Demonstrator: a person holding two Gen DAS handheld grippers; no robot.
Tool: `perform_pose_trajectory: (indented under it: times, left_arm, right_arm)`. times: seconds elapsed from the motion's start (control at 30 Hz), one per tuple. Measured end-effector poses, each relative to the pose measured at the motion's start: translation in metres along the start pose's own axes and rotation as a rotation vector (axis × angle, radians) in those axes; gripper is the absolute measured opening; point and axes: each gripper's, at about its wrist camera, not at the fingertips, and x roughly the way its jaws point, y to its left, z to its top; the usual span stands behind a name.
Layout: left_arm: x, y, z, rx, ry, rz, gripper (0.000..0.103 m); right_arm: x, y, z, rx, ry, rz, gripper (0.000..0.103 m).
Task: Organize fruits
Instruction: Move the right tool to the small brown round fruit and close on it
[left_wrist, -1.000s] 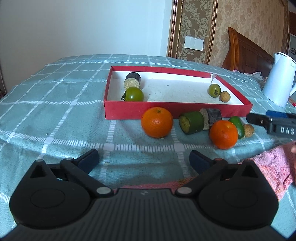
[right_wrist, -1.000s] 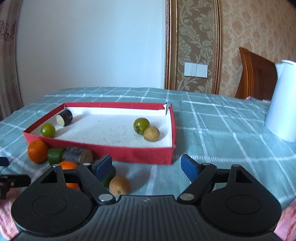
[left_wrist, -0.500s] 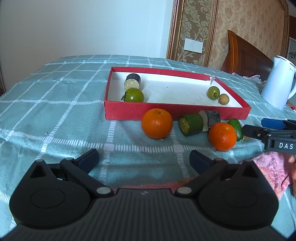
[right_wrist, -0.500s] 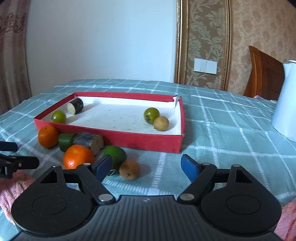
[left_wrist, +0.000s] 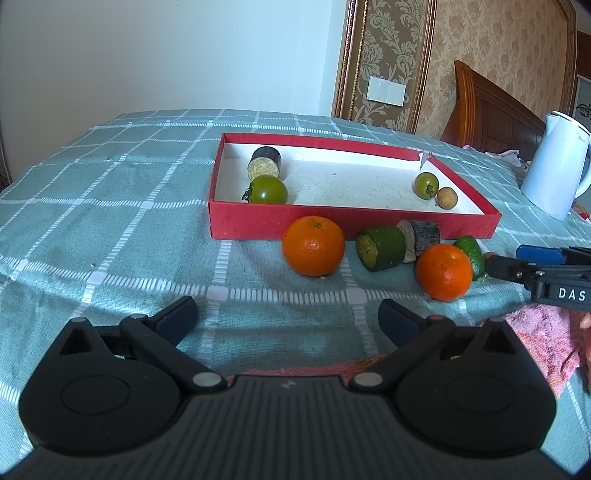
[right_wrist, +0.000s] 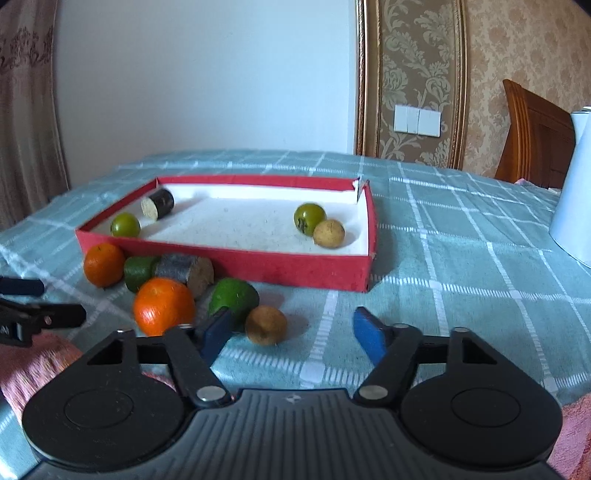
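A red tray (left_wrist: 258, 223) (right_wrist: 295, 269) holds two green tomatoes (left_wrist: 269, 189) (left_wrist: 426, 185), a dark cut cylinder (left_wrist: 264, 162) and a small brown fruit (left_wrist: 447, 197). In front of it lie two oranges (left_wrist: 313, 245) (left_wrist: 444, 272), a green cut piece (left_wrist: 380, 248), a grey cut piece (left_wrist: 424, 236), a green fruit (right_wrist: 233, 297) and a small brown fruit (right_wrist: 266, 325). My right gripper (right_wrist: 293, 334) is closing, jaws still apart. The brown fruit sits between them by the left finger (right_wrist: 218, 332), unpressed. My left gripper (left_wrist: 287, 319) stands open and empty before the oranges.
A white kettle (left_wrist: 554, 170) stands to the right of the tray. A pink cloth (left_wrist: 543, 332) lies at the near edge under the right gripper. A wooden headboard (left_wrist: 487, 110) and wall are behind. The checked cloth (left_wrist: 110, 221) left of the tray is bare.
The right gripper's jaws have narrowed, and it has edged toward the loose brown fruit, which now sits between the fingers. In the left view it now hides that fruit. The left gripper kept still.
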Motion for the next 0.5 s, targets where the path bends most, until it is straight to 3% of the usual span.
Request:
perform_pose_trajectory:
  times: [0.13,0.3,0.5]
  left_arm:
    - [-0.0006,-0.0004,0.0002,0.001,0.0,0.002,0.103]
    - [-0.0006,-0.0005,0.0002,0.0,0.0,0.001,0.103]
    - [-0.0006,0.0003,-0.0001,-0.002,-0.002,0.0,0.103]
  right_arm:
    - [0.0035,-0.0007,0.0007,0.004,0.013,-0.015,0.068]
    - [0.0102,0.0005,0.005,0.01,0.029,0.042,0.068]
    - [0.0067,-0.0021,-0.0029,-0.019,0.063,0.023,0.052]
